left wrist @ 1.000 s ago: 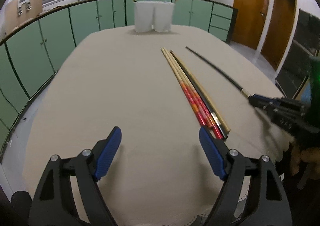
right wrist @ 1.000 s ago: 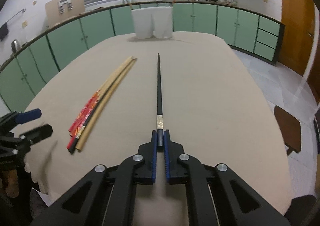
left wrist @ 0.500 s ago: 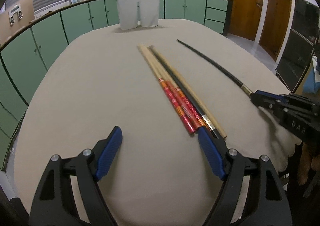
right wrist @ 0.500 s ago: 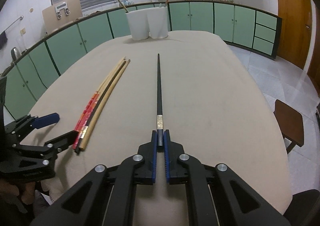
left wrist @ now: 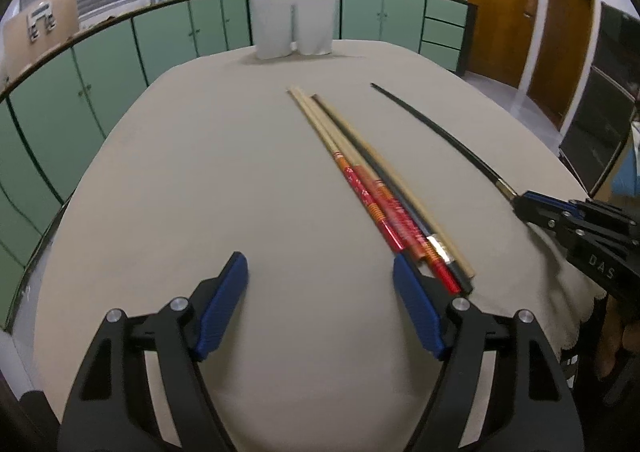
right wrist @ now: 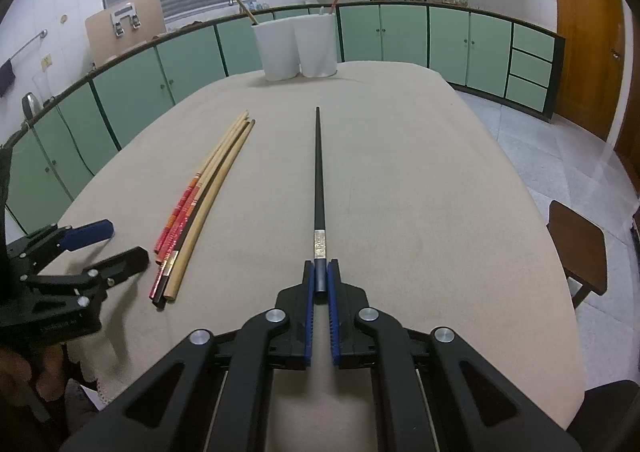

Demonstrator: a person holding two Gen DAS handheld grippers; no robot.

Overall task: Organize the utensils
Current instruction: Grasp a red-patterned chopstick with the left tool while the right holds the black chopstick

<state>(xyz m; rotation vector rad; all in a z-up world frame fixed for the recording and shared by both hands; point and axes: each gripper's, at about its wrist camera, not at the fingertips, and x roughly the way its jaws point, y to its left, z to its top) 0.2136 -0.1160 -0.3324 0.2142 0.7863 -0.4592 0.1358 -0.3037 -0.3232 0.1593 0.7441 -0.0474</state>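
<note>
Compared with a second ago, the left gripper [left wrist: 320, 280] has slid toward the bundle of chopsticks [left wrist: 384, 196] on the beige tablecloth [left wrist: 200, 172]: its right blue pad [left wrist: 416, 312] now sits just at the near ends of the red-patterned sticks, where earlier a clear gap of cloth lay between them. Its jaws, wide apart and empty, have just been closing a little, with nothing between them. The right gripper [right wrist: 320, 280] has not shifted, clenched on the butt end of a single black chopstick [right wrist: 319, 172] that lies along the cloth and points toward two white cups [right wrist: 298, 46] at the table's far edge.

Both tools angle down toward the tabletop. From the right wrist view the left gripper [right wrist: 104, 248] reaches in from the left, its nearer finger close beside the bundle's ends. The bundle, a mix of red-handled, pale wooden and dark sticks, lies near mid-table, left of the black chopstick and well apart from it. A stick stands in each cup.
</note>
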